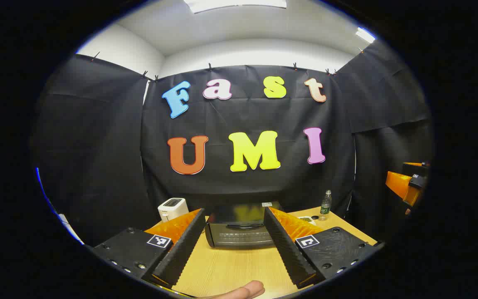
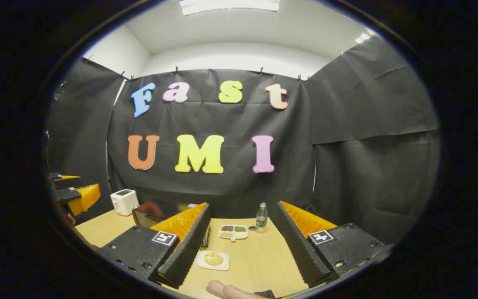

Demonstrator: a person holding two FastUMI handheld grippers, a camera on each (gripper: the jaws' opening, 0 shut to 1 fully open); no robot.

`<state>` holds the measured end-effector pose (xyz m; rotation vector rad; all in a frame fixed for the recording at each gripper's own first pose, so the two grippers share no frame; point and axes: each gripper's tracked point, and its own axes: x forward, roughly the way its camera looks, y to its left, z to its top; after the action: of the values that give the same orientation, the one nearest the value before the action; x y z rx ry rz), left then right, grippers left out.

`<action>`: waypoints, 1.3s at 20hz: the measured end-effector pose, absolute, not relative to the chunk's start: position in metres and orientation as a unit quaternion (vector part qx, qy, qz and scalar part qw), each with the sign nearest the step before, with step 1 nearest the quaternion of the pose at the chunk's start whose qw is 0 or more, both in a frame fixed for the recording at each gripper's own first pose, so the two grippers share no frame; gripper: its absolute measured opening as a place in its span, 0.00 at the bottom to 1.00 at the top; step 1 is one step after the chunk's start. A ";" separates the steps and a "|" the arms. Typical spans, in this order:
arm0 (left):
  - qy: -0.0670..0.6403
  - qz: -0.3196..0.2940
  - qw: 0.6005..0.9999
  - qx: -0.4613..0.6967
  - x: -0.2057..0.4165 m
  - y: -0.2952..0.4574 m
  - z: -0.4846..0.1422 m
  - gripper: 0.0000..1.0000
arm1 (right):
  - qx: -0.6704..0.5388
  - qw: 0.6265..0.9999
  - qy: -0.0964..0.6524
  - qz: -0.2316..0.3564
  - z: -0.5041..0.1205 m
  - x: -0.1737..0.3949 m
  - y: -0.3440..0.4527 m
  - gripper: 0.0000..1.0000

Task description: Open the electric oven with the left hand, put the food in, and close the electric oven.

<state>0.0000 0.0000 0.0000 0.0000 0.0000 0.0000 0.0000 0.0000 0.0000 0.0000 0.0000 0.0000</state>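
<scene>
Left tongs spread wide, squared up on the closed oven for the door. Right tongs wide too, parked over the plated food on the worktop, ready.

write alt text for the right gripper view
The open right gripper hovers over a wooden table, framing a white plate of food. Behind it are a divided snack dish, a bottle, the closed black electric oven and a white toaster.
</scene>
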 end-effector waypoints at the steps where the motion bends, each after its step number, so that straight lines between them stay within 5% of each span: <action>1: -0.003 0.003 1.000 -0.001 0.000 0.001 0.002 0.94 | 0.002 1.000 0.004 0.000 -0.003 0.000 -0.001 0.95; 17: -0.020 0.004 1.000 -0.024 0.010 0.015 0.007 0.94 | 0.008 1.000 -0.007 0.008 0.000 -0.004 -0.002 0.95; 25: 0.007 -0.023 1.000 -0.019 0.097 -0.004 -0.032 0.94 | 0.013 1.000 -0.025 -0.002 -0.004 0.014 -0.017 1.00; 26: 0.011 -0.031 0.999 -0.018 0.114 -0.008 -0.039 0.85 | 0.011 1.000 -0.027 -0.003 -0.005 0.015 -0.019 1.00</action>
<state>0.1137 -0.0079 -0.0391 -0.0362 0.0221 -0.0616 0.0154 -0.0193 -0.0050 0.0223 -0.0538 -0.0052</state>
